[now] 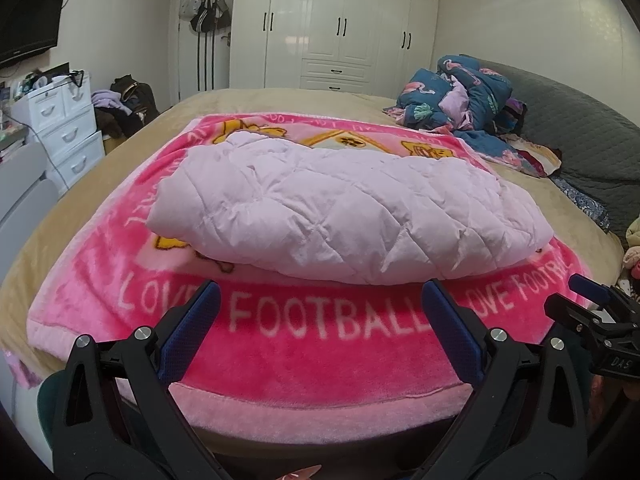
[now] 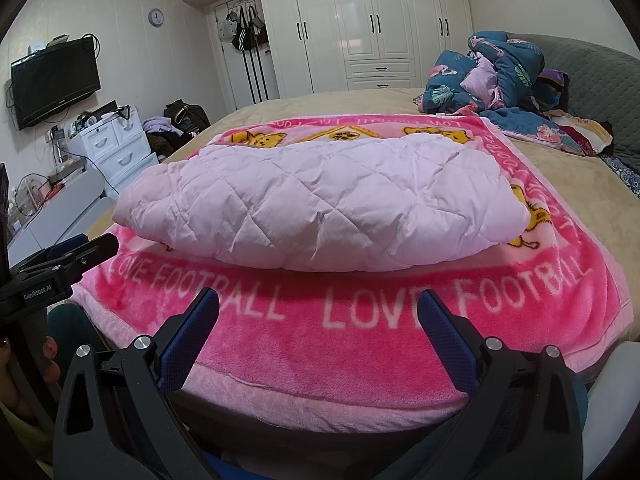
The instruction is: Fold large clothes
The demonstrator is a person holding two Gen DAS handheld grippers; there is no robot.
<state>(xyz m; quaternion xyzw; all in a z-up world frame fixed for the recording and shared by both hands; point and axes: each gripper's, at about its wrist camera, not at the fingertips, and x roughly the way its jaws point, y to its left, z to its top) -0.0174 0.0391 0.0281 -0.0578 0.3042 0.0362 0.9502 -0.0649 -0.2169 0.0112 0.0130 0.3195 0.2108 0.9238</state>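
nearest, the left gripper (image 1: pixel 320 304) and right gripper (image 2: pixel 318 312) both hover spread wide and empty over the near edge of the pink football blanket (image 1: pixel 304 344); just beyond, a pale pink quilted garment (image 1: pixel 344 208) lies folded in a puffy bundle at the blanket's middle, on the bed (image 1: pixel 72 200)

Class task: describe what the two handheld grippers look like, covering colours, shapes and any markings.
Both are black plastic frames with angled, triangular cut-out arms and silver round bolts. The left gripper and right gripper carry blue textured pads. White lettering reads "GenRobot.AI" on the left's body and "DAS" on the right's.
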